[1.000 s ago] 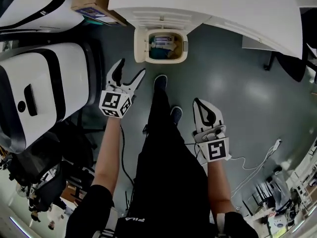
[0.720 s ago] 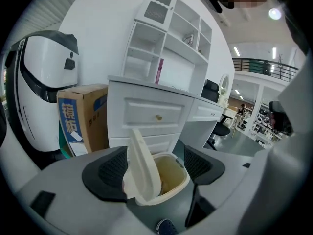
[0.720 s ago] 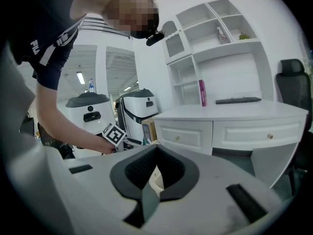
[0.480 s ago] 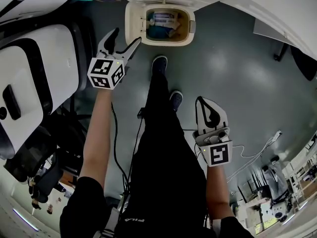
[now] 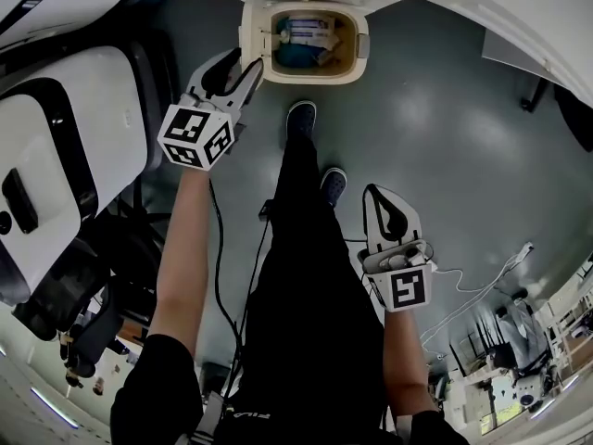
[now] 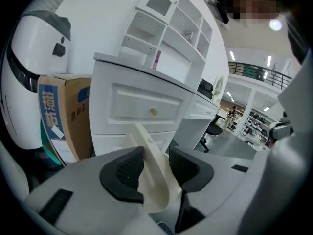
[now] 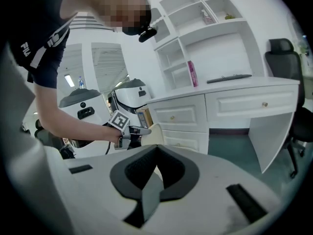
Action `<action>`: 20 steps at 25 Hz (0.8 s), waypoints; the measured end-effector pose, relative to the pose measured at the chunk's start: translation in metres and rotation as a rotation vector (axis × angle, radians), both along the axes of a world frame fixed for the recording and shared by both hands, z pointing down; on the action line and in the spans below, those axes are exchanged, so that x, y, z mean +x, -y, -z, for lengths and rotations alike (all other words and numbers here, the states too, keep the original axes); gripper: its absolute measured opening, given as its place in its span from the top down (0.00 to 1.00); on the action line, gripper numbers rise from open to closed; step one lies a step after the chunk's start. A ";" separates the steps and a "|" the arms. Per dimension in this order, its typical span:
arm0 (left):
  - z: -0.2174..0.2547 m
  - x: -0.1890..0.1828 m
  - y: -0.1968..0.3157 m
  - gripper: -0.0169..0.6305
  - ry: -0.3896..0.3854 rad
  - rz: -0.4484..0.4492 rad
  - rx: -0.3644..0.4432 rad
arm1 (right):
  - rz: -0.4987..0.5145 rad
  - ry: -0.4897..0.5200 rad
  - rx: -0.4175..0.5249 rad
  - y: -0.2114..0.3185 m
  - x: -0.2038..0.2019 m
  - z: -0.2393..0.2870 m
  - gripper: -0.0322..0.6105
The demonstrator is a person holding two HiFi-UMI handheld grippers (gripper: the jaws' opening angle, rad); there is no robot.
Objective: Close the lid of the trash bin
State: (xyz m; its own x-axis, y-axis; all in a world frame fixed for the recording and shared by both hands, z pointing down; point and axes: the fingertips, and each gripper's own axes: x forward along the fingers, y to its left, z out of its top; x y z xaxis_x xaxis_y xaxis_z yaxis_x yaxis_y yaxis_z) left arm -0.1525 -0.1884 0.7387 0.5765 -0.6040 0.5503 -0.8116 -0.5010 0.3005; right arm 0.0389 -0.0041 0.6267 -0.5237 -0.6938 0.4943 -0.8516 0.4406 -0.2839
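A: Nearest first, the right gripper (image 5: pixel 378 197)?

B: Low at 4 o'clock in the head view, beside the person's leg (image 5: pixel 296 211). Jaws clenched together with nothing between them, same as a second ago. It is well apart from the bin and idle.

A: The left gripper (image 5: pixel 233 68)?

B: Out at 11 o'clock. A second ago it hung short of the bin with jaws wide. Now it is at the bin's 9 o'clock edge and the jaws have just been closing. In the left gripper view the cream lid (image 6: pixel 146 146) stands between the black pads (image 6: pixel 124 168), which look pressed on it. So it is grasping the lid.

A: Where's the lid?

B: It is upright on the 9 o'clock side of the trash bin (image 5: pixel 310 74). The bin sits at 12 o'clock on the floor, mouth open, rubbish showing inside.

A: Behind it?

B: A white desk with drawers (image 6: pixel 146 106) and a cardboard box (image 6: pixel 63 116) at its 9 o'clock.

A: Task meaning?

B: I'd judge the reach is done and the grip just made, with nothing closed yet. Next is likely swinging the lid over toward 3 o'clock and down. The grip is on a thin edge, so slipping is the risk.
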 end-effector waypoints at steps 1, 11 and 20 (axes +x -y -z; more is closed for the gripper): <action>0.000 0.007 0.000 0.72 0.013 -0.010 0.006 | -0.010 0.007 0.002 0.002 0.001 0.000 0.94; -0.027 0.089 -0.002 0.68 0.162 -0.128 0.065 | -0.064 -0.015 -0.030 -0.003 0.031 -0.011 0.94; -0.076 0.159 -0.010 0.67 0.234 -0.304 -0.017 | -0.162 0.010 -0.062 -0.007 0.057 -0.026 0.94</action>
State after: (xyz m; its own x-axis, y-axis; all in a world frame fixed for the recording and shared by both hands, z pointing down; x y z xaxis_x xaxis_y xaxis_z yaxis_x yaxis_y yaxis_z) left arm 0.0067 -0.1780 0.8147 0.5857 -0.4141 0.6968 -0.6741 -0.7262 0.1350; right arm 0.0958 0.0030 0.6525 -0.4128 -0.7377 0.5343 -0.9070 0.2792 -0.3152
